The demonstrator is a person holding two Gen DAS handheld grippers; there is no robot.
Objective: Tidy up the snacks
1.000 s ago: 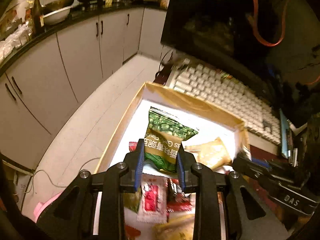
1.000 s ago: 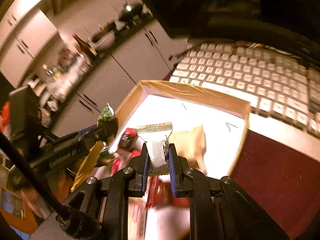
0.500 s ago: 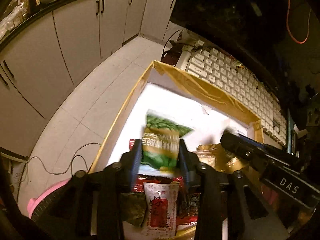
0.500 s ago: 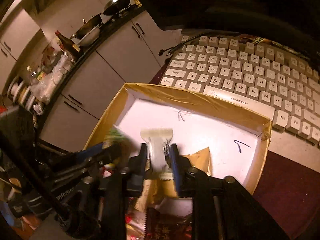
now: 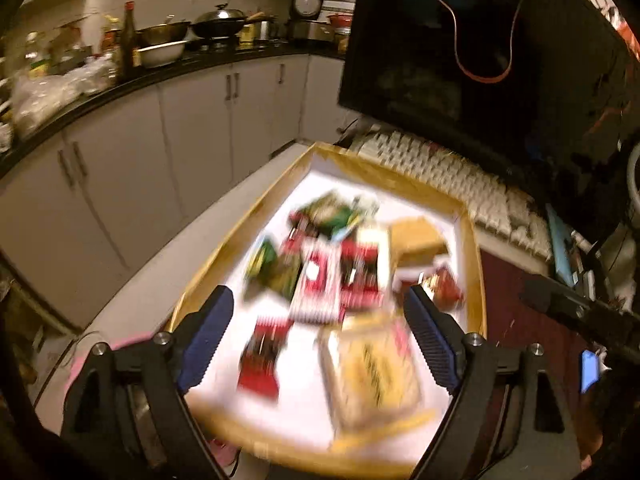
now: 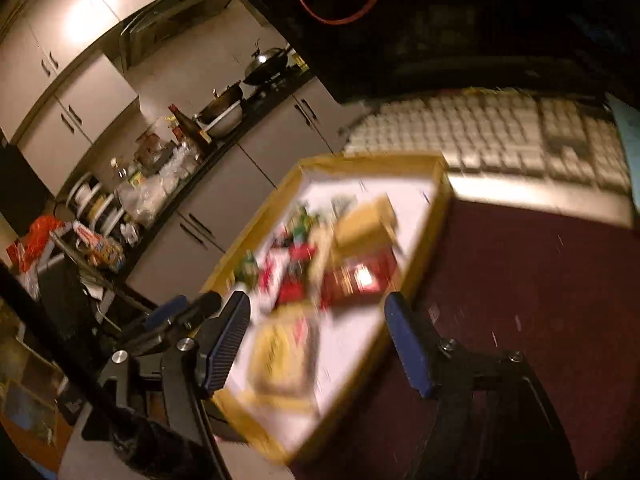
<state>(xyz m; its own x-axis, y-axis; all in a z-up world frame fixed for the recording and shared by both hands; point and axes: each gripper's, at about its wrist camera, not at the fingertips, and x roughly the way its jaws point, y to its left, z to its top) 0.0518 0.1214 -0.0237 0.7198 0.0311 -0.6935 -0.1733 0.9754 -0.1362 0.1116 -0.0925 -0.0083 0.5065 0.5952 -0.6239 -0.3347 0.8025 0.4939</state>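
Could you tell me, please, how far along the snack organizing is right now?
Done: a pile of snack packets already lies in the cardboard tray. In hand: nothing; the left tongs and right tongs are both opening with no packet between them. Left: the packets lie jumbled and overlapping, too blurred to count, so tidying them seems to remain.

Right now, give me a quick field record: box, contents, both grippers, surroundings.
box: shallow tray, gold rim, white floor
contents: loose pile of snack packets, blurred
left gripper: jaws opening, nothing between them
right gripper: jaws opening, nothing between them
surroundings: white keyboard beyond the tray, dark monitor behind it
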